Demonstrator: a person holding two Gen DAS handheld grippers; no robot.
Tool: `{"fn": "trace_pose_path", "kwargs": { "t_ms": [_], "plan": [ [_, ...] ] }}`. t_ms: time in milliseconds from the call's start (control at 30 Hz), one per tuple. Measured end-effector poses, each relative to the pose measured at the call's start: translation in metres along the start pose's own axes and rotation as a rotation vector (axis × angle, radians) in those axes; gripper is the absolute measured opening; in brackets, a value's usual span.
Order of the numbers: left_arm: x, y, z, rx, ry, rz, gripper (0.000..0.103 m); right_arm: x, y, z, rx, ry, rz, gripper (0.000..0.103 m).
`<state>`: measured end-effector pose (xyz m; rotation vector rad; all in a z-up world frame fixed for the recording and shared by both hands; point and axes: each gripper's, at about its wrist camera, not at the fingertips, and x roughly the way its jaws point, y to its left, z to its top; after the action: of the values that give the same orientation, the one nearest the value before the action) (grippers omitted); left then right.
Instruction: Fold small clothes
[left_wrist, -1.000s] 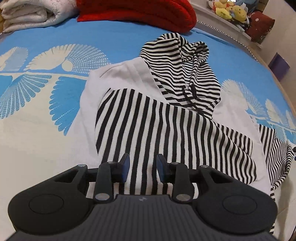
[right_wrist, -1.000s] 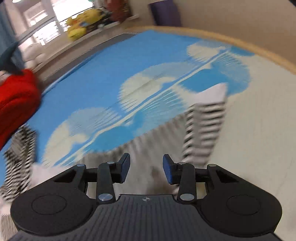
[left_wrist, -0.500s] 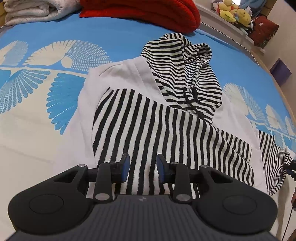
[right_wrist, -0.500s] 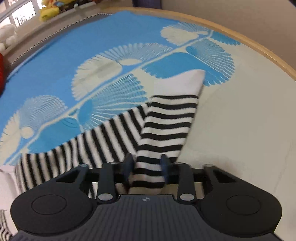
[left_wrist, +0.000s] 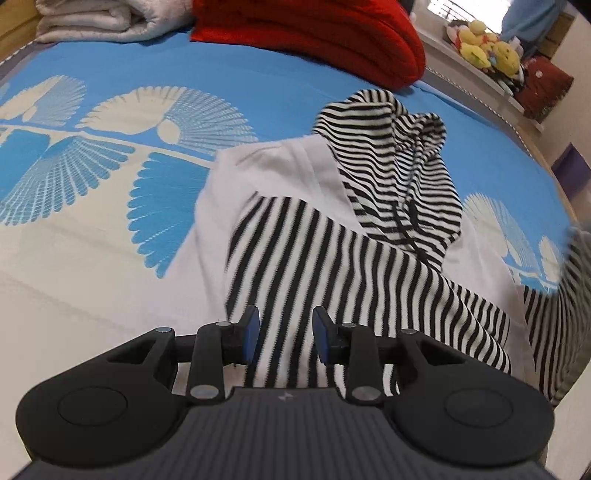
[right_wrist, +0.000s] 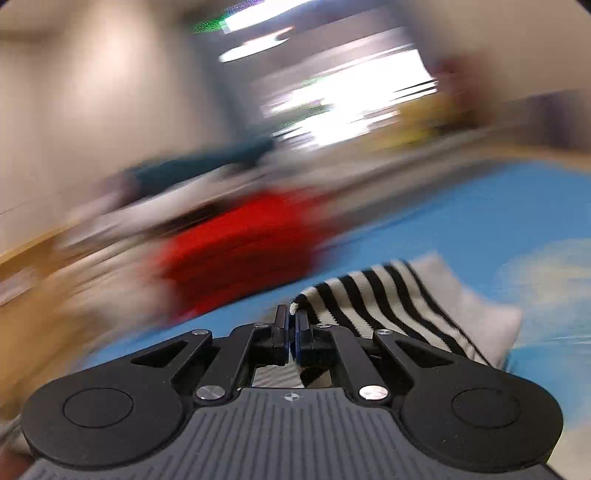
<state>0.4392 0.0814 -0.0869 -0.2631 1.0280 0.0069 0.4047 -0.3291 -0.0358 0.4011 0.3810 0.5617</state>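
A small white hoodie with a black-and-white striped hood lies on the blue and cream bedspread. One striped sleeve is folded across its body. My left gripper hovers open just above that folded sleeve, with nothing between its fingers. The other striped sleeve is lifted off the bed, its cuff pinched in my right gripper, which is shut on it. The same raised sleeve shows blurred at the right edge of the left wrist view.
A red knit garment and a folded white blanket lie at the far side of the bed. Plush toys sit on a ledge at the back right. The right wrist view is heavily blurred beyond the sleeve.
My right gripper closed on the striped sleeve's cuff and lifted it off the bed, swinging toward the red garment. The left gripper stayed over the folded sleeve, still open.
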Motion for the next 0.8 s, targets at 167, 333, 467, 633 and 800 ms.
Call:
{"fn": "trace_pose_path", "kwargs": {
  "t_ms": [167, 333, 467, 633, 800],
  "plan": [
    [-0.003, 0.016, 0.004, -0.071, 0.010, -0.031, 0.035, 0.046, 0.027, -0.051, -0.051, 0.381, -0.047, 0.028],
    [-0.007, 0.026, 0.008, -0.128, 0.012, -0.058, 0.035, 0.018, 0.026, -0.021, -0.001, 0.349, -0.284, 0.031],
    [-0.003, 0.035, 0.008, -0.164, 0.013, -0.043, 0.035, 0.001, 0.026, -0.010, 0.096, 0.318, -0.420, 0.050],
    [0.010, 0.047, 0.004, -0.247, 0.049, -0.066, 0.032, 0.014, 0.007, -0.051, 0.087, 0.375, -0.493, 0.050],
    [0.025, 0.049, -0.001, -0.309, 0.091, -0.098, 0.032, 0.037, -0.015, -0.069, 0.102, 0.461, -0.497, 0.050]
  ]
}}
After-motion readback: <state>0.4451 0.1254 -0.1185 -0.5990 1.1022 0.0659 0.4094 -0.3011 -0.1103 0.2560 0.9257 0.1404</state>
